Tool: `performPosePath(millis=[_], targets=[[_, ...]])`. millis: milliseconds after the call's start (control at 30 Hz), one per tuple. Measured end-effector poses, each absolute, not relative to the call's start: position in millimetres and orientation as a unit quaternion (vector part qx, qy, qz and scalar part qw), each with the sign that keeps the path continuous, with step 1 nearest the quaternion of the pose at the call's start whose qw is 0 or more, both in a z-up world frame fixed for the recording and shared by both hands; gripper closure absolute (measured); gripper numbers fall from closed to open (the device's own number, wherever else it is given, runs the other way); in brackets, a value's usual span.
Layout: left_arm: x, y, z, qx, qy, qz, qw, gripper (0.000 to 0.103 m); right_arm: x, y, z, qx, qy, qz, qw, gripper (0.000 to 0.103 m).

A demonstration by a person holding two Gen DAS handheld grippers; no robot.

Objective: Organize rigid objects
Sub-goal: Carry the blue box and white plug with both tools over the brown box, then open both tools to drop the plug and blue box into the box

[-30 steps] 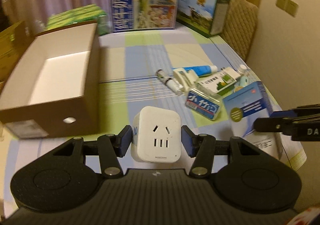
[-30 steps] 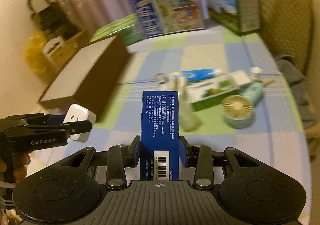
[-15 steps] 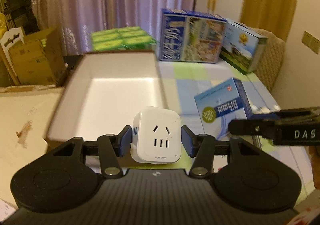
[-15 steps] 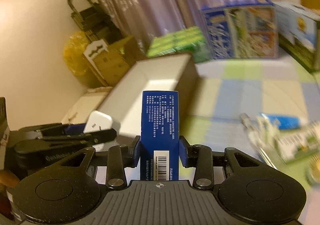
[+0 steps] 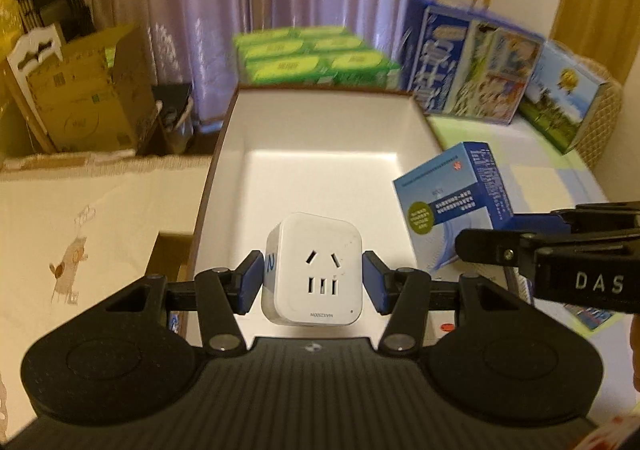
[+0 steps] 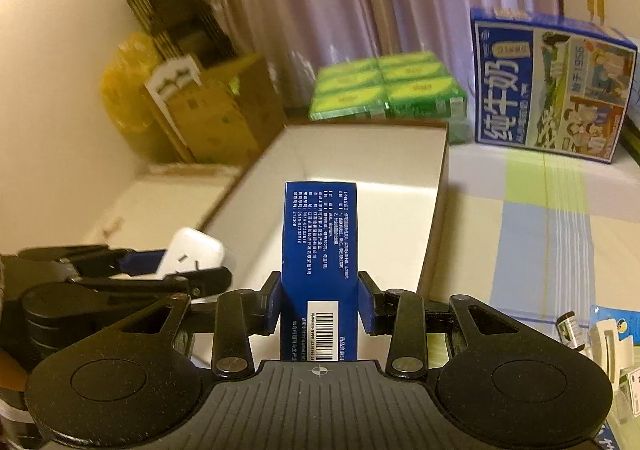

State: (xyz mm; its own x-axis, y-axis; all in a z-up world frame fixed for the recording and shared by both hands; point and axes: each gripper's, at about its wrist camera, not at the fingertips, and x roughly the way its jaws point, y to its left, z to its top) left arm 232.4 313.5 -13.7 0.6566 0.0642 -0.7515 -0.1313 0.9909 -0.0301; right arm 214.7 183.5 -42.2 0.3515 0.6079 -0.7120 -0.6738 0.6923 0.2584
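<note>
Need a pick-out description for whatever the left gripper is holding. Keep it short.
Start at the large open cardboard box with the white inside on the checked tablecloth. Held above its near end, clamped between the blue pads of the left gripper, is a white rounded plastic cube socket adapter. Unlike the blue rectangular carton beside it, its face carries plug slots.

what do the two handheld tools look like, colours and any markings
Both match: left tool and right tool have matte black ribbed bodies, round discs each side, black linkages with silver pins, blue pads. The right's side reads "DAS". No cables or sleeves show.
</note>
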Motion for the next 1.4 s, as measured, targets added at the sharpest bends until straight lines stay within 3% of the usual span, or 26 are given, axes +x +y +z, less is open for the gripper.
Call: performPosePath(millis=[400, 467, 533, 767, 900, 1400], targets=[[255, 339, -69, -0.054, 0.477, 0.045, 0.876, 0.054, 225, 225, -95, -0.130, 0.470, 0.308, 0.817, 0.068], [256, 339, -69, -0.044, 0.476, 0.045, 0.877, 0.053, 228, 225, -96, -0.128, 0.466, 0.300, 0.822, 0.062], [258, 339, -69, -0.044, 0.476, 0.041, 0.877, 0.053, 230, 225, -94, -0.122, 0.467, 0.301, 0.822, 0.046], [262, 334, -69, -0.027, 0.476, 0.035, 0.878, 0.055, 225, 218, -88, -0.109, 0.469, 0.305, 0.822, 0.043], [262, 330, -64, -0.017, 0.470, 0.033, 0.882, 0.046, 223, 214, -84, -0.104, 0.472, 0.310, 0.819, 0.040], [243, 320, -44, -0.014, 0.464, 0.052, 0.884, 0.043, 210, 195, -70, -0.087, 0.465, 0.343, 0.811, 0.036]])
